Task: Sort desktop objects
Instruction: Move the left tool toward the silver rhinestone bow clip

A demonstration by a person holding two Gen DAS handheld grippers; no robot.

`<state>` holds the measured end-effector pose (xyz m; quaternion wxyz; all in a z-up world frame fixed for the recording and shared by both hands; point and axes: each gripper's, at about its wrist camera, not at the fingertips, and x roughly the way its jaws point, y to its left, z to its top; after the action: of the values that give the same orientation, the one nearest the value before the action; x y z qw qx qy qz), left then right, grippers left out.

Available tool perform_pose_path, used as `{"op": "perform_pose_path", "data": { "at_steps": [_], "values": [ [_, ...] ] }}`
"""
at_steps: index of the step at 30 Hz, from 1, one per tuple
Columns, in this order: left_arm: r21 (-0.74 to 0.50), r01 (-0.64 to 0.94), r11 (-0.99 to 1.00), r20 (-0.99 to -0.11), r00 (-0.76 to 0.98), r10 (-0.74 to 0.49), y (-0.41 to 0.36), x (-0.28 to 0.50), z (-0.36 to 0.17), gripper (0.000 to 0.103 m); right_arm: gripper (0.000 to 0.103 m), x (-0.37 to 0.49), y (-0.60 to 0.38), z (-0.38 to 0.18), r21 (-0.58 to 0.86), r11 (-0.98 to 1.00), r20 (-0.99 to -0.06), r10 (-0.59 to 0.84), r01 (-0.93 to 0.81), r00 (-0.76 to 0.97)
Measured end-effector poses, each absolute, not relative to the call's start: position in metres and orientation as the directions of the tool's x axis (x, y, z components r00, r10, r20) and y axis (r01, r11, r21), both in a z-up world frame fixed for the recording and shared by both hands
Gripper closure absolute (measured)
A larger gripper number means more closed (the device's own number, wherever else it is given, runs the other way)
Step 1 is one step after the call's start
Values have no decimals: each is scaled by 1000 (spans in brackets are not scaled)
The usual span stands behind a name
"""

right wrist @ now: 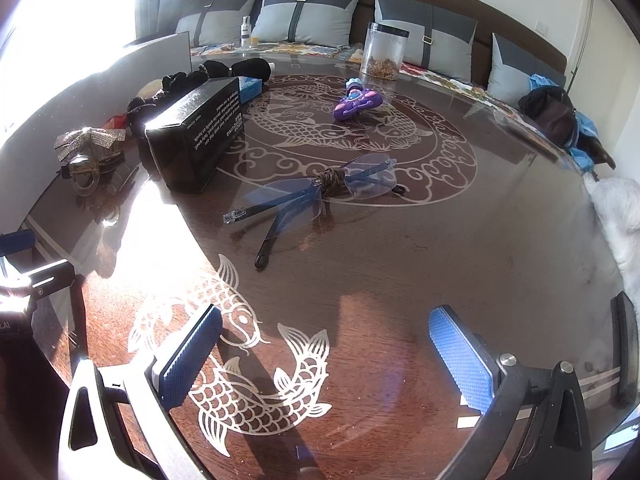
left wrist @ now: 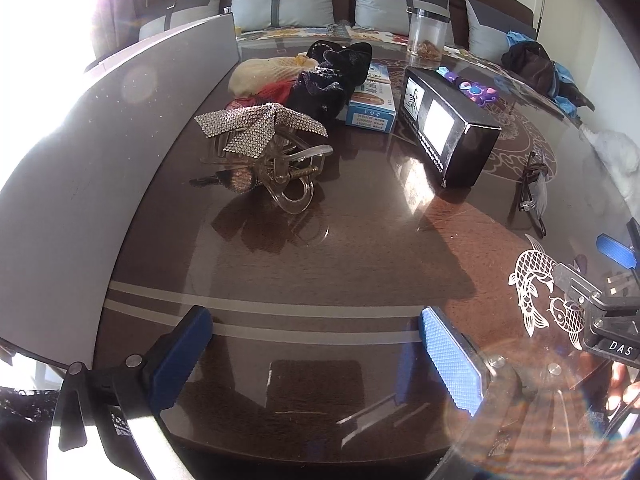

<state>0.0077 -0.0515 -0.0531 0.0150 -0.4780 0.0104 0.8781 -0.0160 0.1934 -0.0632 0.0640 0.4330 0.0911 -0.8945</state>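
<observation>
Both your grippers hover low over the near edge of the desk, nothing held. Left gripper: jaws spread wide, bare glass between the blue pads. Right gripper: jaws likewise spread, over the koi inlay, empty.

Step in hand, by my reading: the sort is not yet begun, or you are between picks; you are lining up on a first item.

Where the items lie:
- Rhinestone hair claw straight ahead of your left gripper, standing alone near the grey panel.
- Pile of scrunchies and hair nets beyond it, touching the blue box.
- Black box on its long side, mid-desk.
- Glasses straight ahead of your right gripper, temples unfolded, something brown wound round the bridge.
- Purple toy further back; clear jar at the far edge.

Next move, likely: right gripper goes forward to the glasses, or left to the claw. The glasses lie flat on glass, so pinch at the wrapped bridge, not the lenses. The claw is springy and irregular; close on its clear body below the bow. No sorting bin shows in either view, so I cannot tell the destination.
</observation>
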Motion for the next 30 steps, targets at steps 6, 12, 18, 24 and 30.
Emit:
{"op": "perform_pose_path", "data": {
  "at_steps": [6, 12, 18, 24, 30],
  "values": [
    [4, -34, -999, -841, -540, 15, -47, 5, -52, 0, 0, -19, 200, -66, -47, -983, -796, -70, 176, -602],
    [3, -22, -1000, -846, -533, 9, -47, 2, -52, 0, 0, -22, 205, -69, -14, -987, -799, -87, 162, -595],
    [2, -28, -1000, -860, -510, 13, -47, 0, -52, 0, 0, -16, 205, -70, -13, -987, -770, -94, 163, -631],
    [1, -34, -999, -872, -489, 16, -47, -2, -52, 0, 0, -14, 205, -70, -12, -987, -760, -97, 163, -643],
    [1, -28, -1000, -870, -493, 13, -47, -1, -52, 0, 0, -14, 205, -70, -11, -987, -762, -97, 162, -641]
  ]
}}
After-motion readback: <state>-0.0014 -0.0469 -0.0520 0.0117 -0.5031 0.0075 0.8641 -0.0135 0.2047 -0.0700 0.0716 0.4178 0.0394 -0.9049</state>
